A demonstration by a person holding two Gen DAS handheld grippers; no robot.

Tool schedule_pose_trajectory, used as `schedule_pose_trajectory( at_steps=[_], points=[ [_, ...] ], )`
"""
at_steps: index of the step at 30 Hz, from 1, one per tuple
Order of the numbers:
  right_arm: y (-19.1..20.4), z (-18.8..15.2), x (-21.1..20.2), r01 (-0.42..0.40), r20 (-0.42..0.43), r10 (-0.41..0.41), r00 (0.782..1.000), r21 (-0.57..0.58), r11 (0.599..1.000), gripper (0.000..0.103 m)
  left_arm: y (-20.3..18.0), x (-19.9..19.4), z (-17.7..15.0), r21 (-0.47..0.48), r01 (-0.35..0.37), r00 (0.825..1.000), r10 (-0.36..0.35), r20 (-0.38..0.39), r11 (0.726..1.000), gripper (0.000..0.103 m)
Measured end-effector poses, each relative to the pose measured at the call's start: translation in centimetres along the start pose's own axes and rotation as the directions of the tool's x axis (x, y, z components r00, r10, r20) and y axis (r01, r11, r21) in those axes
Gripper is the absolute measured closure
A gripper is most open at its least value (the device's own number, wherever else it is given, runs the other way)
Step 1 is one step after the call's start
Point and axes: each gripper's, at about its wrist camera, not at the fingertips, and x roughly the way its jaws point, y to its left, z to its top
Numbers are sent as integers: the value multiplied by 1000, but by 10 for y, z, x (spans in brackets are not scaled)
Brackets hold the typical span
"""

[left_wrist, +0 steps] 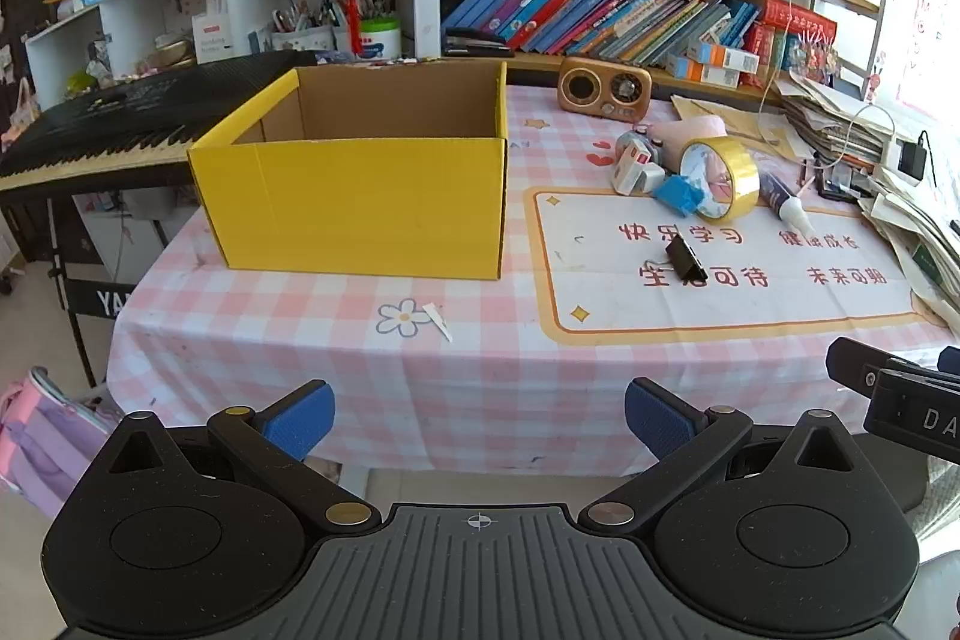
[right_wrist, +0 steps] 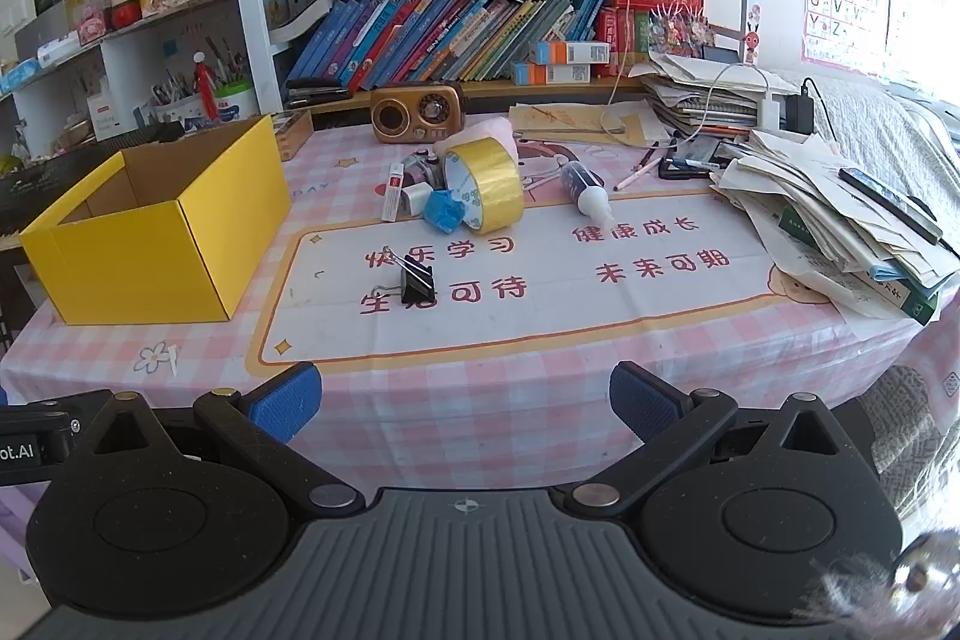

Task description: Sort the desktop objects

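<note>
on the pink checked tablecloth (left_wrist: 480,400), the yellow box (left_wrist: 360,208) sits open-topped at left; binder clip (right_wrist: 417,277) lies alone on the mat, tape roll (right_wrist: 486,187) behind it. left gripper (left_wrist: 479,421) and right gripper (right_wrist: 465,403) both gape wide, holding nothing.

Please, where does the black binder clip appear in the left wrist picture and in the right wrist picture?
Left wrist: the black metal binder clip lies right of centre, on the white mat.
Right wrist: it lies left of centre, on the same mat.
Shared landmark: the gold tape roll stands behind the clip.
</note>
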Motion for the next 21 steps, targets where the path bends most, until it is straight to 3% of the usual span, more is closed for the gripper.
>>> schedule_pose_trajectory(
  at_steps=[21],
  points=[
    [2, -5, 6, 12, -8, -12, 1000, 0, 1000, 0, 0, 2, 1, 9, -3, 1000, 3, -7, 1000, 0]
  ],
)
